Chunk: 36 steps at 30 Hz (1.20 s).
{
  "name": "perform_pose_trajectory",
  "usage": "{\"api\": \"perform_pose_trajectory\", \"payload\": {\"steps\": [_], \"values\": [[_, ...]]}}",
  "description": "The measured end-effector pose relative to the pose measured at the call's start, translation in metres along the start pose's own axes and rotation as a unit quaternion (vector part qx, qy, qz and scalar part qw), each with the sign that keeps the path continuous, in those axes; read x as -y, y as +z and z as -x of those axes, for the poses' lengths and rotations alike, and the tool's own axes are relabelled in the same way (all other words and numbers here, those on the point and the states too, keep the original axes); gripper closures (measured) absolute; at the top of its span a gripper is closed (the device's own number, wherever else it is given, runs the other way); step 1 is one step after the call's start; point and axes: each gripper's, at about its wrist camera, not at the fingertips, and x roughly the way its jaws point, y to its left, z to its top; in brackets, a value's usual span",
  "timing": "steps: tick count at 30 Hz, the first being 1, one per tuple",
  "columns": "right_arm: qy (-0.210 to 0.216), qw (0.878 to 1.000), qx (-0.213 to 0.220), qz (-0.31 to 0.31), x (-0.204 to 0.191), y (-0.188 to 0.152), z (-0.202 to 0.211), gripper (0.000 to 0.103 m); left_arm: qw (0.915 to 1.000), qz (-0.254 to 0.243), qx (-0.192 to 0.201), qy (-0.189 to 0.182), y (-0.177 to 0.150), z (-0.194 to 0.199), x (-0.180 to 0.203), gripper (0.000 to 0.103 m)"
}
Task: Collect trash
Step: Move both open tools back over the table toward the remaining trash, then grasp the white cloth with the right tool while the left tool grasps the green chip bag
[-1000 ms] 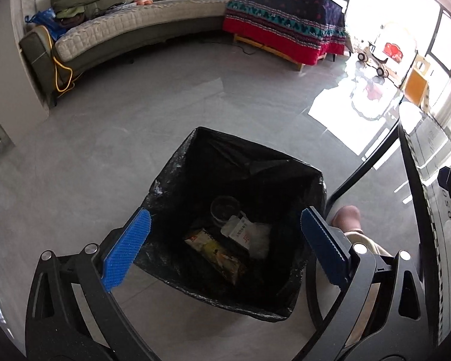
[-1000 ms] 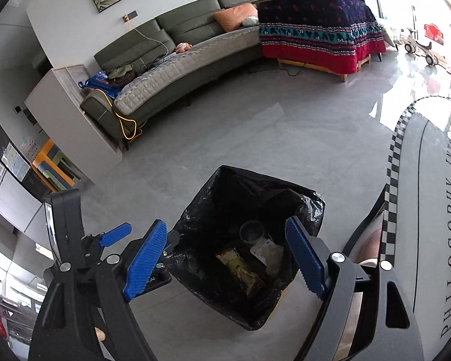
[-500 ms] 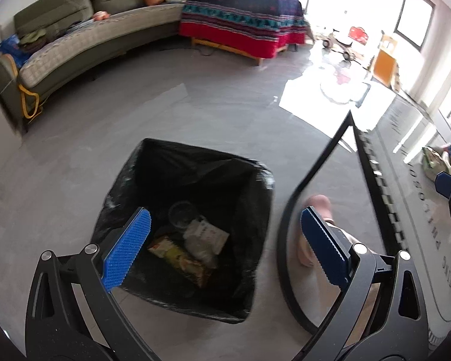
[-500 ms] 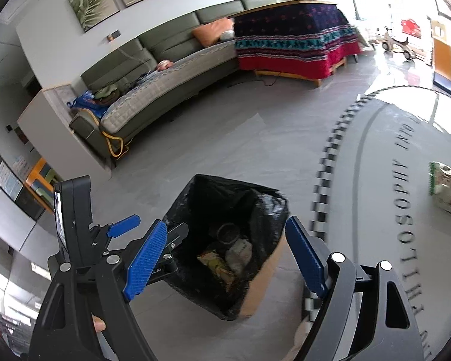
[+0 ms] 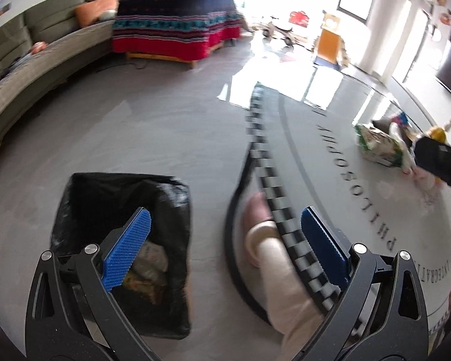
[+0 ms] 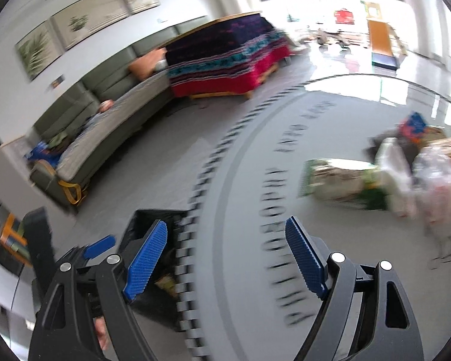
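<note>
Gaping wide with nothing between its blue pads [image 5: 126, 249], the left gripper [image 5: 225, 246] hangs over the grey floor [image 5: 153, 138], its left finger in front of the trash bin [image 5: 117, 198], a box lined with a black bag that sits low and left in the left wrist view. Wrappers and crumpled paper [image 5: 148, 267] lie in the bottom of the bin. Just right of the bin, a person's leg and foot [image 5: 264, 240] show under the edge of a round table [image 5: 360, 210] with a checkered rim and the word PHILOSOPHY printed across it.

The right gripper [image 6: 225, 255] likewise stands well open and empty above that tabletop, near its checkered edge, with the bin partly hidden behind its left finger. Farther across the table, well apart from both grippers, lies a blurred heap of trash [image 6: 375, 174]: a green-and-white packet, clear plastic and other wrappers that cannot be made out.

Beyond the table stand a long green sofa [image 6: 111, 126] and a bench draped in a red and dark patterned cloth [image 6: 225, 60].
</note>
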Motion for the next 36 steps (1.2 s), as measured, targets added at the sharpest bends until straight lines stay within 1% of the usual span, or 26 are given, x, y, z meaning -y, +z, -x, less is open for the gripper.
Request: {"api": "perform_pose_trajectory", "payload": {"steps": [2,5,7,10,12,14,17,18,19,20,21,22,23,24,26,29,33,34,36], "values": [[-0.023,0.999,0.006,-0.029,0.028,0.009,0.002,0.021,0.9998,-0.016,-0.002,-0.013,0.005,-0.006,0.017,0.006],[-0.048,0.996,0.013,-0.071,0.065,0.021,0.002,0.021,0.9988,-0.036,-0.002,-0.032,0.011,-0.012,0.037,0.006],[-0.065,0.994,0.015,-0.086,0.081,0.027,0.001,0.021,0.9977,-0.052,-0.005,-0.043,0.017,-0.019,0.052,0.006],[-0.090,0.991,0.006,-0.100,0.105,0.033,-0.008,0.021,0.9956,-0.077,-0.005,-0.053,0.026,-0.026,0.073,0.006],[-0.100,0.989,-0.008,-0.108,0.118,0.036,-0.017,0.024,0.9935,-0.092,-0.005,-0.068,0.035,-0.031,0.087,0.006],[-0.102,0.987,-0.028,-0.117,0.128,0.040,-0.028,0.031,0.9918,-0.099,-0.007,-0.081,0.043,-0.036,0.096,0.006],[-0.108,0.984,-0.057,-0.132,0.141,0.040,-0.045,0.037,0.9875,-0.121,-0.014,-0.099,0.054,-0.047,0.117,0.006],[-0.105,0.983,-0.063,-0.137,0.143,0.038,-0.048,0.038,0.9863,-0.128,-0.015,-0.102,0.056,-0.049,0.123,0.006],[-0.094,0.983,-0.060,-0.145,0.147,0.039,-0.049,0.038,0.9845,-0.139,-0.017,-0.106,0.059,-0.052,0.131,0.006],[-0.089,0.983,-0.060,-0.148,0.147,0.039,-0.050,0.042,0.9831,-0.147,-0.018,-0.108,0.060,-0.055,0.137,0.006],[-0.077,0.984,-0.059,-0.151,0.148,0.041,-0.051,0.047,0.9816,-0.154,-0.020,-0.110,0.061,-0.057,0.142,0.006],[-0.067,0.984,-0.056,-0.153,0.148,0.043,-0.050,0.064,0.9804,-0.161,-0.021,-0.112,0.063,-0.059,0.147,0.006],[-0.064,0.984,-0.055,-0.154,0.148,0.046,-0.049,0.081,0.9781,-0.172,-0.024,-0.115,0.065,-0.062,0.153,0.006],[-0.072,0.984,-0.057,-0.149,0.147,0.049,-0.048,0.088,0.9767,-0.179,-0.025,-0.115,0.066,-0.063,0.157,0.006],[-0.067,0.986,-0.057,-0.145,0.147,0.052,-0.048,0.091,0.9727,-0.199,-0.024,-0.117,0.069,-0.067,0.166,0.006],[-0.060,0.988,-0.046,-0.136,0.143,0.054,-0.037,0.091,0.9630,-0.238,-0.028,-0.123,0.073,-0.073,0.183,0.006],[-0.043,0.990,-0.022,-0.134,0.139,0.059,-0.014,0.091,0.9419,-0.303,-0.044,-0.139,0.079,-0.088,0.206,0.006],[-0.040,0.990,-0.017,-0.134,0.138,0.060,-0.008,0.091,0.9385,-0.314,-0.048,-0.136,0.078,-0.092,0.211,0.006],[-0.035,0.990,-0.007,-0.138,0.139,0.061,0.000,0.091,0.9360,-0.325,-0.058,-0.123,0.080,-0.101,0.216,0.006]]}}
